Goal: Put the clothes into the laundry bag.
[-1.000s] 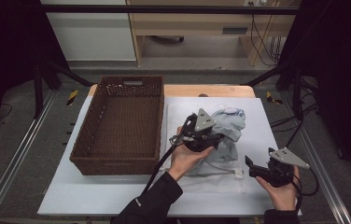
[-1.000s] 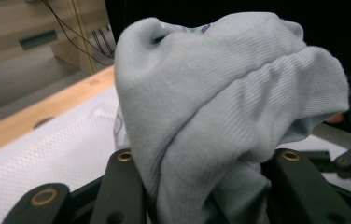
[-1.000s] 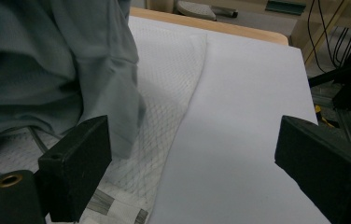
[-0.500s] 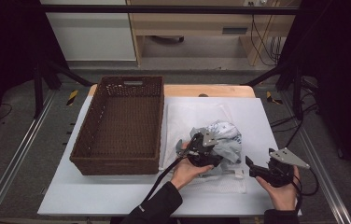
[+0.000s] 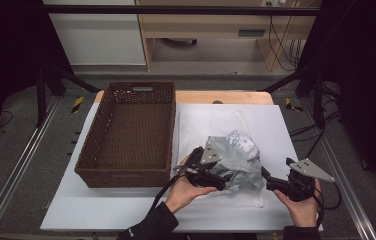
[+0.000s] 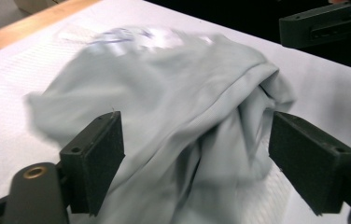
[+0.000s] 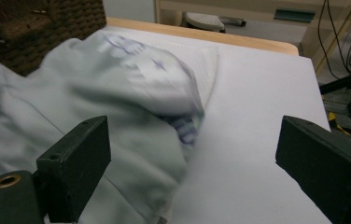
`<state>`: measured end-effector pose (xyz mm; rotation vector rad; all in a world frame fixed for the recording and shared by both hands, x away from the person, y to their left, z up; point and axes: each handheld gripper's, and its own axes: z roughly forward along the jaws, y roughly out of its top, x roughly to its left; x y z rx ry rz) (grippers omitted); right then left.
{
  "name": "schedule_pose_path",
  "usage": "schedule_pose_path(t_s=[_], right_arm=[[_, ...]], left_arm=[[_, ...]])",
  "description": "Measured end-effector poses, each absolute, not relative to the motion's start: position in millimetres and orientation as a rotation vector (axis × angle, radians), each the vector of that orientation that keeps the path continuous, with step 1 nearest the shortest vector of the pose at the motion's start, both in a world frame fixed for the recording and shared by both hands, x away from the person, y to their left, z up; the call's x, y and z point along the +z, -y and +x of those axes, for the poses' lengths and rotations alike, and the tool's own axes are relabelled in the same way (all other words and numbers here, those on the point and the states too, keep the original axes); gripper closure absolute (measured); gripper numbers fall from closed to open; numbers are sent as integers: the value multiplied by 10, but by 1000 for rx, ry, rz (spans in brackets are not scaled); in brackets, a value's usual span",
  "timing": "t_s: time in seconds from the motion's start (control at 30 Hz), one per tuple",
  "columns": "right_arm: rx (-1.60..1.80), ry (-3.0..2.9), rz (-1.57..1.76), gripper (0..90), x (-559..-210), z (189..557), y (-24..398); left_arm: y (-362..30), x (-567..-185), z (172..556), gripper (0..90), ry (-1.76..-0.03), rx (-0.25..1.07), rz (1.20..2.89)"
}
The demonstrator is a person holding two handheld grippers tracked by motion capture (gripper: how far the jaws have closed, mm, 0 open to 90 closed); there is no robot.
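Now the pale grey garment [image 5: 236, 162] lies in a crumpled heap on the white worktop [image 5: 281, 125], just to the right of the brown wicker basket [image 5: 126, 135] and partly on a white mesh cloth [image 5: 201, 122] spread under it. Its printed side faces up, blurred in both gripper views. The left claw [image 5: 216, 179] sits low at the heap's near left edge; its jaws have just been opening and now stand wide apart, with folds of the garment [image 6: 183, 121] bulging between them but neither pad pressing on the fabric, so it is released. The right claw [image 5: 271, 181] rests at the heap's near right edge, held in the person's right hand [image 5: 301, 210]. Its jaws are spread wide as well, the left one over the cloth's hem, the right one above bare worktop; it grasps nothing. The basket holds nothing.
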<state>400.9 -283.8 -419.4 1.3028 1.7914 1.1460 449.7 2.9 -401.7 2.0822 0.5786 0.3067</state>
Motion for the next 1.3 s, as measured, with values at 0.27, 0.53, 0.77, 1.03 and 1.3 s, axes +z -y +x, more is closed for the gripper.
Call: schedule_pose_path(t_s=[0.27,0.53,0.77,1.03,1.3], right_arm=[[1220,-1881,1238,89,-4131,4013,2558],[1204,-1999,1181,80,-4226,4166,2207],[1149,-2044,1215,84,-4465,4338,2007],[1100,-2051,1280,383,-4699,4391,2031],[1112,-2017,1353,685,-4605,4352,2179]], left_arm=[[-507,-4171,4137,466,-612,379,2069],[-743,-4438,3949,532,-615,395,2107],[-822,-4657,3990,692,-675,357,2123],[-769,-4773,4022,846,-667,357,2154],[-764,-4836,4061,846,-689,336,2169]])
